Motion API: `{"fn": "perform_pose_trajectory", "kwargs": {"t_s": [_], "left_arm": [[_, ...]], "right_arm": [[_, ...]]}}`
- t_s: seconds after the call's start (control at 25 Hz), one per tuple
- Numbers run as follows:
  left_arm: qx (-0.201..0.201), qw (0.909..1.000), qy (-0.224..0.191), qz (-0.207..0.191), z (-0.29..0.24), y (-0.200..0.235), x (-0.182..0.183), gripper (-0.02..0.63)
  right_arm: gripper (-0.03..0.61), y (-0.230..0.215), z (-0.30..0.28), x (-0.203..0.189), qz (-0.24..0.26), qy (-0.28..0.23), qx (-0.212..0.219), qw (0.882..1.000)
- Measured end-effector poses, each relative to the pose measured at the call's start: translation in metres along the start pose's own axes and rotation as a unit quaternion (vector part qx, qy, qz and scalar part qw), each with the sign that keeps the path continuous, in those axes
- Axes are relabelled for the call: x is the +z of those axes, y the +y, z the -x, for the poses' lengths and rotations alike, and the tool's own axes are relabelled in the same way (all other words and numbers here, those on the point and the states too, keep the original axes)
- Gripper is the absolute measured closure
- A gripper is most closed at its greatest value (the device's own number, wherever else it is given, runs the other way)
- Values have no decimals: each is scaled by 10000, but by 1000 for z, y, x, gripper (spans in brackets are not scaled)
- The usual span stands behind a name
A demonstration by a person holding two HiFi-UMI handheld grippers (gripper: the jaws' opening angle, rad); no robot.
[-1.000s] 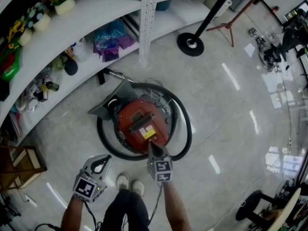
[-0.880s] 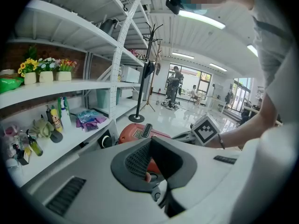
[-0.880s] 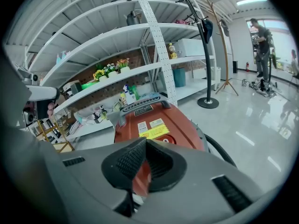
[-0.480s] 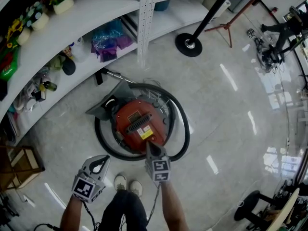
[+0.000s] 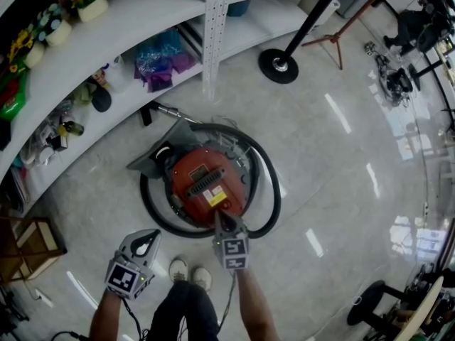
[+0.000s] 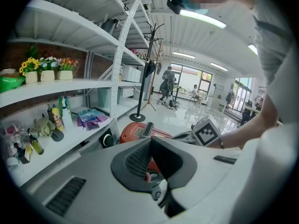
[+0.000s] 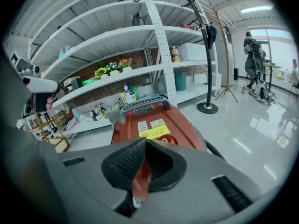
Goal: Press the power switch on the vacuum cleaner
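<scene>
Gleaming under the lights is a pale polished floor (image 5: pixel 334 190), and the red vacuum cleaner (image 5: pixel 206 180) is sitting on it just in front of the white shelving (image 5: pixel 142 20), its black hose (image 5: pixel 274 197) looping round the body. From the head view, the right gripper (image 5: pixel 221 220) is reaching over the vacuum's near edge, jaws pressed together and holding nothing; whether the tip is touching the shell I cannot tell. The left gripper (image 5: pixel 149 237) is hanging back beside the person's shoes (image 5: pixel 190 272), its jaws also together and empty. The right gripper view is giving us the close-up: a yellow label (image 7: pixel 155 132) and the black handle (image 7: pixel 145 101) on the red shell just beyond the jaws. The left gripper view is looking across the room instead, catching potted flowers (image 6: pixel 46 66) on an upper shelf and people (image 6: pixel 166 83) far off by bright windows.
</scene>
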State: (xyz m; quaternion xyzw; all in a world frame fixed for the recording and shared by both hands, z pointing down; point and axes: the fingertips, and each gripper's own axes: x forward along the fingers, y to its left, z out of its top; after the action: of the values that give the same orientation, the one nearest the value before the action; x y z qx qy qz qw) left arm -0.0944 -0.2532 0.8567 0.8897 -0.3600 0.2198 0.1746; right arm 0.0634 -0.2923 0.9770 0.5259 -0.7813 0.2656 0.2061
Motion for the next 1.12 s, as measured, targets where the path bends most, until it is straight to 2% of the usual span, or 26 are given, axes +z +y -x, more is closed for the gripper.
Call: {"fn": "perform_pose_trajectory", "kwargs": {"t_s": [0.24, 0.44, 0.64, 0.92, 1.12], "left_arm": [[28, 10000, -76, -36, 1, 1, 5, 606], [76, 9999, -124, -82, 3, 5, 11, 607], [80, 9997, -184, -110, 10, 1, 20, 606], [188, 9993, -302, -81, 17, 1, 34, 606], [168, 9989, -366, -220, 23, -9, 46, 607]], "right_arm": [[566, 0, 0, -2, 105, 86, -71, 9999], [566, -3, -4, -1, -139, 112, 104, 9998], [566, -2, -1, -5, -167, 223, 143, 9995], [566, 4, 18, 15, -196, 85, 190, 9996], [566, 8, 42, 29, -169, -57, 219, 9996]]}}
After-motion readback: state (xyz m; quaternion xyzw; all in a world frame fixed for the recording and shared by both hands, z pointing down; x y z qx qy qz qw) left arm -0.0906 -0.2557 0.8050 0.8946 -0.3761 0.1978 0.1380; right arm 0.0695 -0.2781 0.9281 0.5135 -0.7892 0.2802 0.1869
